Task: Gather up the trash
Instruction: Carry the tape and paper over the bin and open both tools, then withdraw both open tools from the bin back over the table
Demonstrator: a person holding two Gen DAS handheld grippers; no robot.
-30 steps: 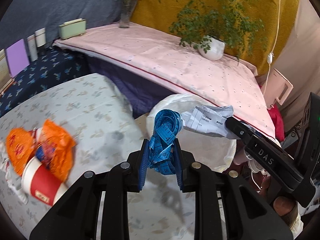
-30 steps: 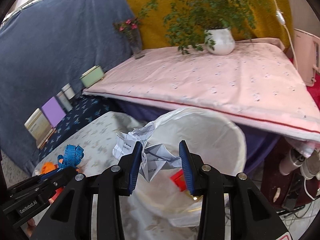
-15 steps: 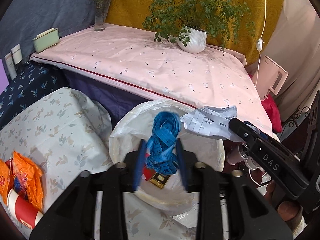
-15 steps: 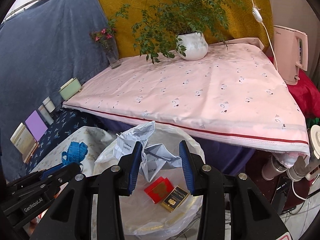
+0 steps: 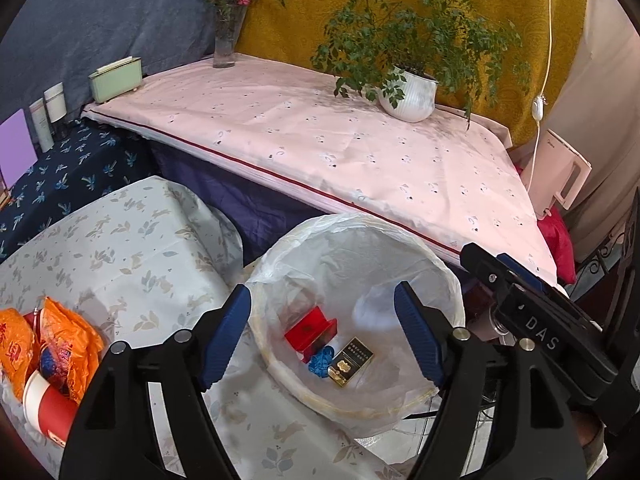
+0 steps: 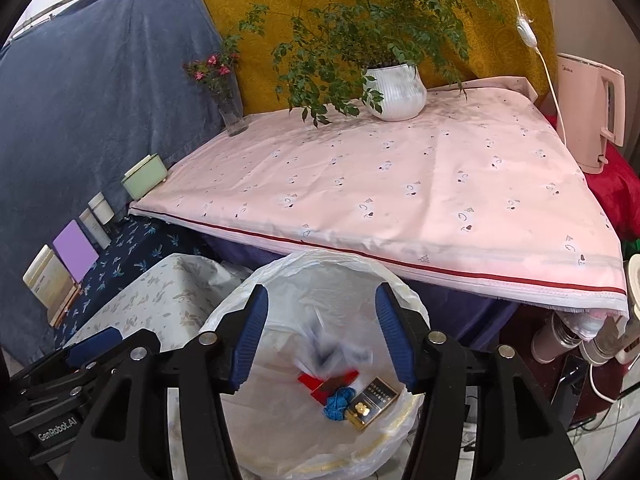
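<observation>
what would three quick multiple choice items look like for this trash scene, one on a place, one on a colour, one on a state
1. Where does the blue measuring tape lie?
A. on the pink tablecloth
B. inside the lined trash bin
C. between the left gripper's fingers

2. What colour are the crumpled snack wrappers on the leaf-print table?
A. orange
B. green
C. purple

3. How do the two grippers stand?
A. both shut on trash
B. left open, right shut
C. both open

Answers:
1. B: the tape sits at the bin's bottom beside a red box and a black-and-gold box.
2. A: the wrappers beside the red paper cup are bright orange.
3. C: the left gripper and right gripper both show wide gaps with nothing held; a blurred crumpled paper is in the bin below the right one.
</observation>
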